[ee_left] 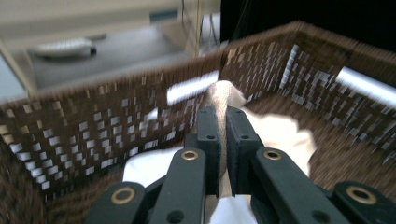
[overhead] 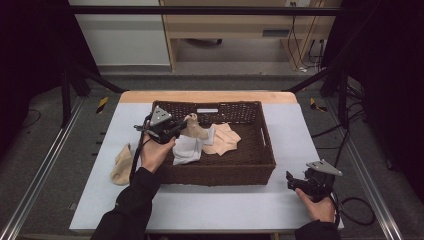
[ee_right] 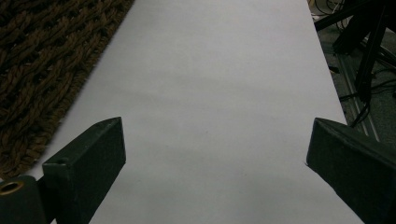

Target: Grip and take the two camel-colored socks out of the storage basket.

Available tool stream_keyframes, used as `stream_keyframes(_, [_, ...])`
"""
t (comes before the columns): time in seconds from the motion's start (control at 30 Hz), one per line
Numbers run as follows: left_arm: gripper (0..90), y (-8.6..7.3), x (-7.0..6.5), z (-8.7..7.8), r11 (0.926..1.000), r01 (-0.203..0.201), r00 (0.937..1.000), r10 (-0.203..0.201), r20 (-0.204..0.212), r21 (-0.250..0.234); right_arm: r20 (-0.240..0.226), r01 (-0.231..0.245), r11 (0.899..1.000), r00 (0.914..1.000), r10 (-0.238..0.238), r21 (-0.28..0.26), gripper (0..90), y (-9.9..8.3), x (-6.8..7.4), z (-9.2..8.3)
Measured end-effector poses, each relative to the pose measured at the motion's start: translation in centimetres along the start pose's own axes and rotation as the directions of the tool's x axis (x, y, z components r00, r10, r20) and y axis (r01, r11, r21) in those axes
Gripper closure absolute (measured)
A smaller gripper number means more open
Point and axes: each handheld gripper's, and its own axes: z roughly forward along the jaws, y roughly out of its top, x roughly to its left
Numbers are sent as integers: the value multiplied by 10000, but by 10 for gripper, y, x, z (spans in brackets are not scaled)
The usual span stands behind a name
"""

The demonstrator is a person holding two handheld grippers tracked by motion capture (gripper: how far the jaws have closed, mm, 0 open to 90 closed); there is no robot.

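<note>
My left gripper (overhead: 185, 126) (ee_left: 223, 117) is over the left part of the brown wicker basket (overhead: 260, 150) (ee_left: 88, 121). It is shut on a beige cloth (overhead: 196, 131) (ee_left: 225, 92), whose tip sticks up past the pads while the rest hangs down. A white cloth (overhead: 187, 150) (ee_left: 280, 133) and a peach cloth (overhead: 223, 139) lie on the basket floor under and beside it. My right gripper (overhead: 291, 181) (ee_right: 217, 128) rests low at the front right of the white table (overhead: 225, 205) (ee_right: 210, 70), open, with nothing between its jaws.
Another beige cloth (overhead: 121, 165) lies on the table left of the basket. In the right gripper view the basket wall (ee_right: 37, 60) is at the left. Black frame bars (overhead: 80, 80) and cables (overhead: 345, 135) flank the table, with a wooden cabinet (overhead: 225, 25) beyond.
</note>
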Motion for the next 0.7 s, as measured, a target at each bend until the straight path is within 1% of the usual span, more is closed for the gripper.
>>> stream_keyframes(0.03, [848,4,-1,-4,9997,26,10000,-25,53,-224,-8,1,10000,10000,-1,3,49,0,0,0])
stream_keyframes(0.07, [849,6,-2,-6,9995,89,9999,-85,122,-309,-3,-7,10000,10000,7,0,49,0,0,0])
stream_keyframes(0.13, [849,13,-3,-13,9976,141,9998,-131,156,-681,-1,-14,10000,10000,14,8,49,0,0,0])
stream_keyframes(0.2, [849,19,-5,-19,9953,112,9998,-94,187,-963,3,6,10000,10000,-6,-5,49,0,0,0])
stream_keyframes(0.23, [850,22,-5,-23,9940,149,9996,-120,269,-1082,-10,-27,10000,10000,27,12,49,0,0,0])
stream_keyframes(0.33, [850,27,-7,-31,9910,121,9996,-85,280,-1330,-6,-1,10000,10000,1,9,49,0,0,0])
stream_keyframes(0.43, [850,32,-8,-41,9862,142,9993,-85,353,-1649,1,9,10000,10000,-9,6,49,0,0,0])
stream_keyframes(0.53, [850,36,-8,-53,9809,99,9995,-38,317,-1941,-6,-29,10000,10000,29,17,49,0,0,0])
stream_keyframes(0.57, [850,37,-7,-56,9795,59,9996,-3,281,-2015,-6,-26,10000,10000,26,18,49,0,0,0])
stream_keyframes(0.6, [850,38,-6,-61,9763,89,9997,-35,253,-2161,9,5,10000,10000,-5,9,49,0,0,0])
stream_keyframes(0.7, [850,40,-2,-75,9708,157,9998,-120,167,-2393,2,-38,10000,10000,38,16,49,0,0,0])
